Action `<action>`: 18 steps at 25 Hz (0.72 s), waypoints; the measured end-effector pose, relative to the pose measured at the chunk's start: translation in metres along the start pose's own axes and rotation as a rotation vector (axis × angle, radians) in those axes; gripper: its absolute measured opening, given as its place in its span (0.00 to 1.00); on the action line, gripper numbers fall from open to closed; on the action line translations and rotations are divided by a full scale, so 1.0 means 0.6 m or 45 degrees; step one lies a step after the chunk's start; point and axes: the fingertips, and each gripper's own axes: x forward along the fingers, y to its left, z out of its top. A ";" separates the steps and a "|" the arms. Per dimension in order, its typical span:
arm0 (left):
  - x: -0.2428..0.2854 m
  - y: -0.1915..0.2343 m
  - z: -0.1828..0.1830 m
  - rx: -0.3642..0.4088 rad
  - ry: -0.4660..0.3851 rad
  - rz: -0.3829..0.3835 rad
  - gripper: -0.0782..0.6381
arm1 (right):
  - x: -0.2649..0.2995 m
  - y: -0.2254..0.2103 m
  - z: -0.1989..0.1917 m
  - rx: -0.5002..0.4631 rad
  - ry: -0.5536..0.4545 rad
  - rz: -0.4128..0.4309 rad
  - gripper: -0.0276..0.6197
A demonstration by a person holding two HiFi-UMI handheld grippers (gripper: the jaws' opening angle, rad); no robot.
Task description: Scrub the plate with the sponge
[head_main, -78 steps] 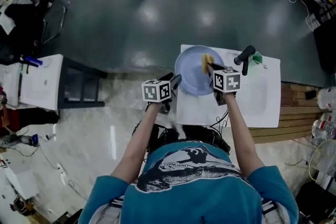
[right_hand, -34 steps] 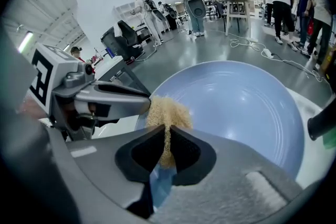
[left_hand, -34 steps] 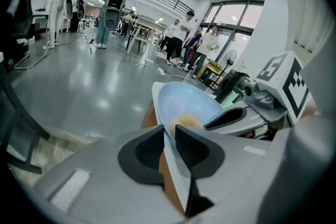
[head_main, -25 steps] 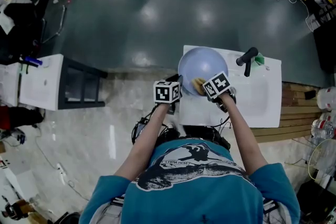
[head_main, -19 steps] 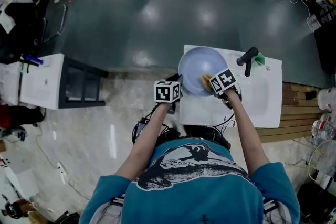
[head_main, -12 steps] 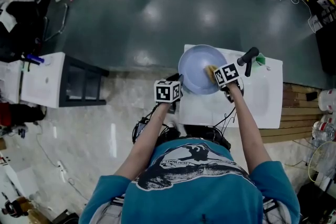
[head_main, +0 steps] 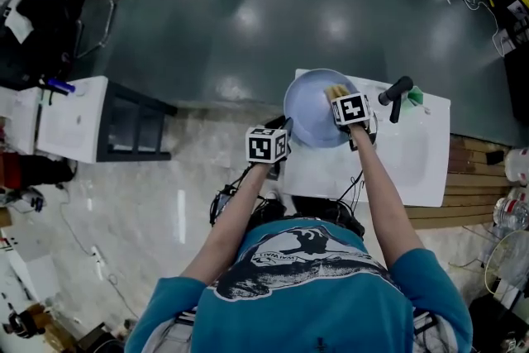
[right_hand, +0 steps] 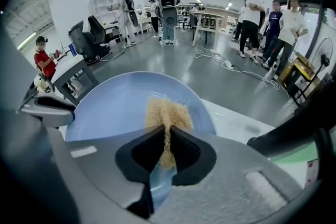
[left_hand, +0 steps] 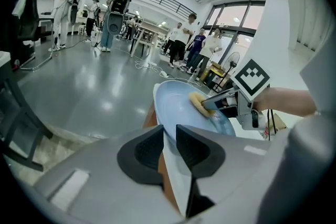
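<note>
plate: pale blue | sponge: tan-yellow | marker cubes: black-and-white square pattern | fingers: black pads, grey shells | desk: white | tap: black | small item beside tap: green | second desk: white top, black frame | floor: glossy dark grey, pale marbled tiles nearer | shirt: teal, black-and-white fish print

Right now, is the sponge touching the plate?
Touching. The right gripper view shows the sponge pressed flat against the face of the plate, with no gap between them. The left gripper view shows the same from the side.
</note>
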 end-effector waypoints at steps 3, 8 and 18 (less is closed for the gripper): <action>-0.003 0.002 -0.002 -0.007 -0.003 0.009 0.23 | 0.008 0.031 0.020 -0.002 -0.068 0.059 0.09; -0.005 0.005 -0.005 -0.022 0.000 0.022 0.23 | 0.002 0.069 0.010 -0.031 -0.046 0.083 0.09; 0.005 0.002 0.000 0.041 0.027 0.007 0.24 | 0.008 0.137 0.013 -0.104 -0.121 0.187 0.09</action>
